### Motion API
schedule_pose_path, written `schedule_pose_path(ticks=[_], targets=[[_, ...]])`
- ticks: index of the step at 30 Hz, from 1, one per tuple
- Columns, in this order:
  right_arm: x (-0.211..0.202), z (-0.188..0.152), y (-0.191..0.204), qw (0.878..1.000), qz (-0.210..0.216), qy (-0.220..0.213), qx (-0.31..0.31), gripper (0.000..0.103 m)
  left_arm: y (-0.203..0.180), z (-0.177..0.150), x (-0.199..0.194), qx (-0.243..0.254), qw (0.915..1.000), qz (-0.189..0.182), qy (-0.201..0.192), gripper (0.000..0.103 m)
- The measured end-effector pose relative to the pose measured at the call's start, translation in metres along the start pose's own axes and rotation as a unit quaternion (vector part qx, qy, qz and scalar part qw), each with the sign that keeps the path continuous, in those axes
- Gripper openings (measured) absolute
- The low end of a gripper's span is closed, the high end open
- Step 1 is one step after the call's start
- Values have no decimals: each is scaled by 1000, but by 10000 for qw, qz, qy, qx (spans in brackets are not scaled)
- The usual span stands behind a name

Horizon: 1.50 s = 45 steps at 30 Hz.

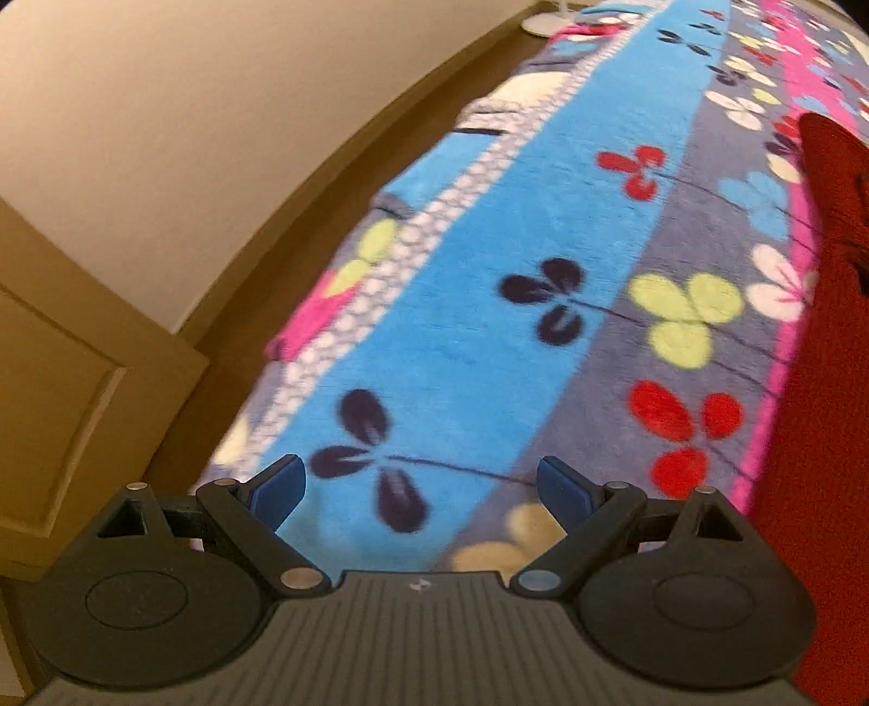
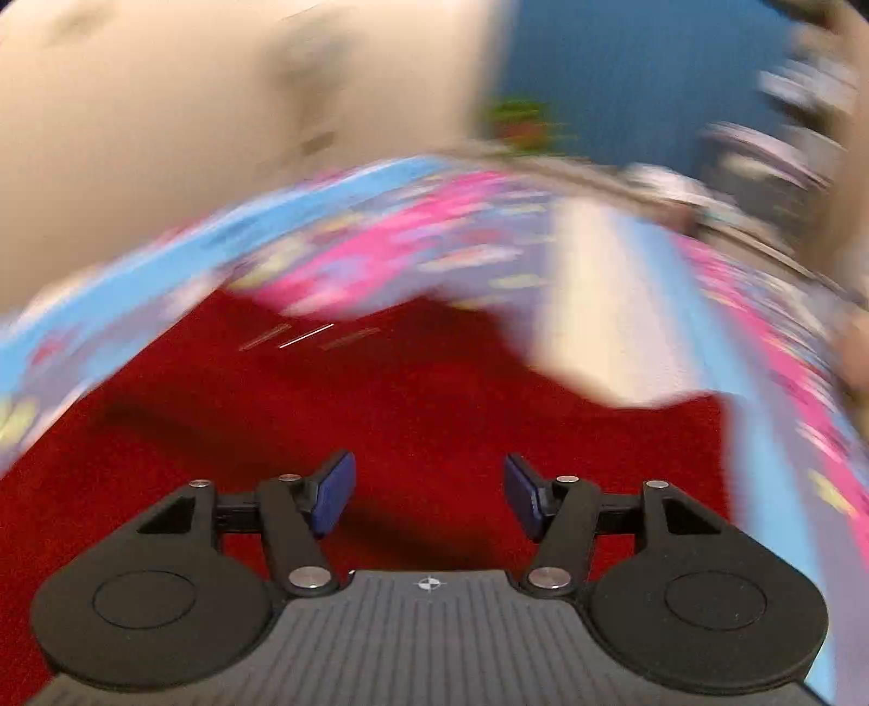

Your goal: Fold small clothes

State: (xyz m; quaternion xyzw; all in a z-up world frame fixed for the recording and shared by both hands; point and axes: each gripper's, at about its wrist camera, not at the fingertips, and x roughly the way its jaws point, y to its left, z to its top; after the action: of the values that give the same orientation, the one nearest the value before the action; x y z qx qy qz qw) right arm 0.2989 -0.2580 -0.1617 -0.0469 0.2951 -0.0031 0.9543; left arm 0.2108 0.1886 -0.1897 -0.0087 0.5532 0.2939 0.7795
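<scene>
A red garment point(image 2: 413, 391) lies spread on a flowered fleece blanket point(image 1: 478, 282). In the right wrist view, which is blurred by motion, it fills the lower middle, and my right gripper point(image 2: 429, 497) hangs open and empty just above it. In the left wrist view only the garment's edge point(image 1: 825, 336) shows, along the right side. My left gripper point(image 1: 421, 497) is open and empty over the blanket's blue stripe, left of the garment.
The blanket point(image 2: 380, 239) covers a bed. A brown floor strip point(image 1: 282, 179) and a cream wall point(image 1: 136, 98) lie to its left. A wooden door point(image 1: 60, 391) stands at the near left. A white round base point(image 1: 543, 21) stands on the floor at the far end.
</scene>
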Motion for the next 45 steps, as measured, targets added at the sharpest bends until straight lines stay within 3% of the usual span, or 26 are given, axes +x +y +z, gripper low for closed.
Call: schedule_pose_path(ticks=[2,3,5,7,8,12,14,16,18,23,27,32,38,41,45], targets=[[19,6,-39,9968,-719,216,280,43,-11,0,-5,10,9998,-177,-19,95],[39,0,-56,9931,-969,584,318,38,-16,1,-7,45,9997,-236,-31,95],[82,-20,-75,9845,-889,1507,87,40,-27,3,-12,163,9994,-315,-35,95],[80,-27,-83,9888,-858,1215,-141,50,-33,5,-20,221,9990,-371,-60,95],[73,-20,-87,9890,-811,1237,-30,50,-34,5,-24,235,9989,-382,-102,95],[-1,-5,-107,9885,-439,783,1220,52,-31,2,-42,335,9986,-315,-263,95],[-59,-6,-108,9882,-72,611,1406,53,-27,-4,-52,390,9980,-382,-303,95],[-120,-9,-102,9878,111,360,1511,68,-25,-15,-66,478,9971,-478,-351,95],[-171,-17,-88,9881,259,305,1488,81,-26,-32,-82,649,9951,-635,-397,95],[-262,-59,-48,9933,185,708,898,81,-28,-86,-127,1122,9866,-1082,-481,95],[-332,-85,-24,9935,384,558,912,81,-20,-130,-163,1389,9783,-1389,-654,95],[-376,-107,-4,9952,368,512,743,81,-10,-175,-197,1588,9704,-1625,-822,95],[-402,-131,8,9933,483,763,723,81,-1,-203,-226,1557,9671,-1870,-739,95],[-415,-130,7,9949,424,674,623,81,-5,-206,-242,1772,9687,-1666,-498,95],[-428,-123,3,9951,477,589,635,81,-2,-206,-272,2053,9642,-1513,-732,95]])
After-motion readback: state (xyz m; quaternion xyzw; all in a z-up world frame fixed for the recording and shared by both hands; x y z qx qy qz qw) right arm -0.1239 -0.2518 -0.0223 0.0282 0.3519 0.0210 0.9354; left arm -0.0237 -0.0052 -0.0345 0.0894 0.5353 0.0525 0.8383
